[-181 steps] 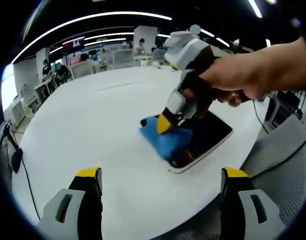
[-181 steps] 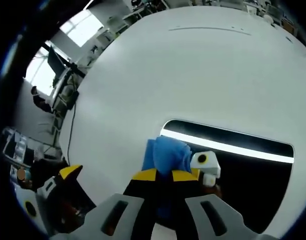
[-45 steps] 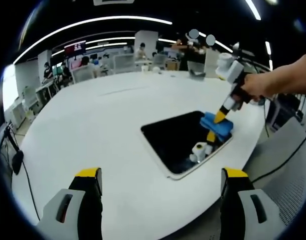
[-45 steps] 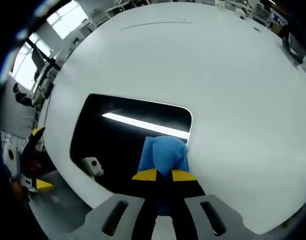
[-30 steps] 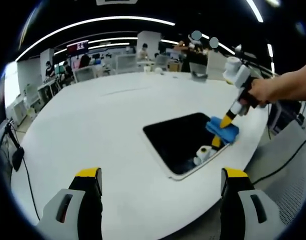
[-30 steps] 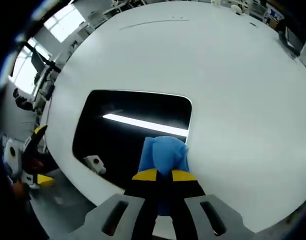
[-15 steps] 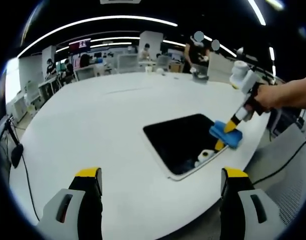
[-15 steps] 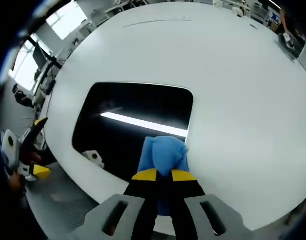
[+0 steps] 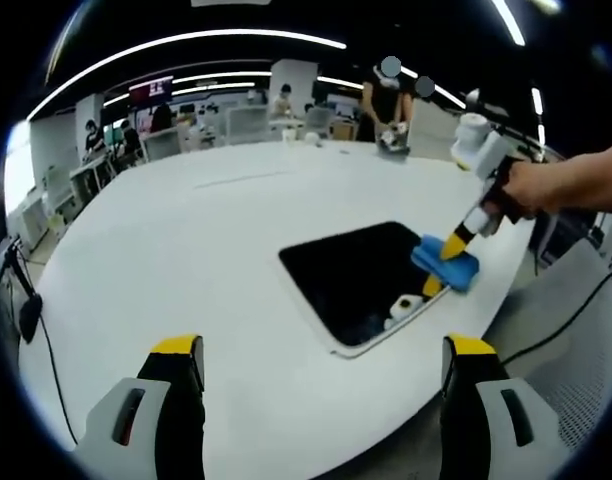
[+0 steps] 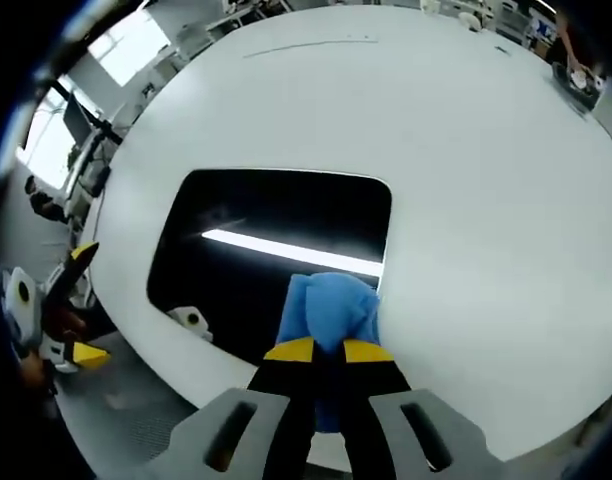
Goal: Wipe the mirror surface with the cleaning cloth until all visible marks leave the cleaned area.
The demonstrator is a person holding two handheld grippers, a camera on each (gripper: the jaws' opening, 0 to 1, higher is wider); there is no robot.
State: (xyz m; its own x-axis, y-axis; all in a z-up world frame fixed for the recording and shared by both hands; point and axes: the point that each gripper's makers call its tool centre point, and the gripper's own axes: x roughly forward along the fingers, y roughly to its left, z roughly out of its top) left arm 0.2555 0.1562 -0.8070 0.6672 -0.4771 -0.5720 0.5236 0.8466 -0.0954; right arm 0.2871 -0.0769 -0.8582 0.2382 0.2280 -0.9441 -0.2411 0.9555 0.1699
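A dark rectangular mirror (image 9: 356, 275) (image 10: 276, 245) with a white rim lies flat on the round white table (image 9: 186, 260) (image 10: 436, 130), near its edge. My right gripper (image 10: 327, 350) (image 9: 454, 246) is shut on a blue cleaning cloth (image 10: 331, 305) (image 9: 444, 266), which presses on the mirror's right end, at its rim. A ceiling light and the gripper are reflected in the glass. My left gripper (image 9: 321, 350) hangs open over the table's near edge, well short of the mirror, with nothing between its jaws.
A person's hand (image 9: 566, 185) holds the right gripper. Grey floor and a cable (image 9: 576, 320) lie past the table edge on the right. Desks, chairs and people stand far behind the table (image 9: 286, 105). A floor stand (image 9: 26, 310) is at the left.
Six seconds ago the cloth was on the mirror's left end; it has crossed to the right end. In the last second it has stayed by the right rim with small shifts. The left gripper kept still.
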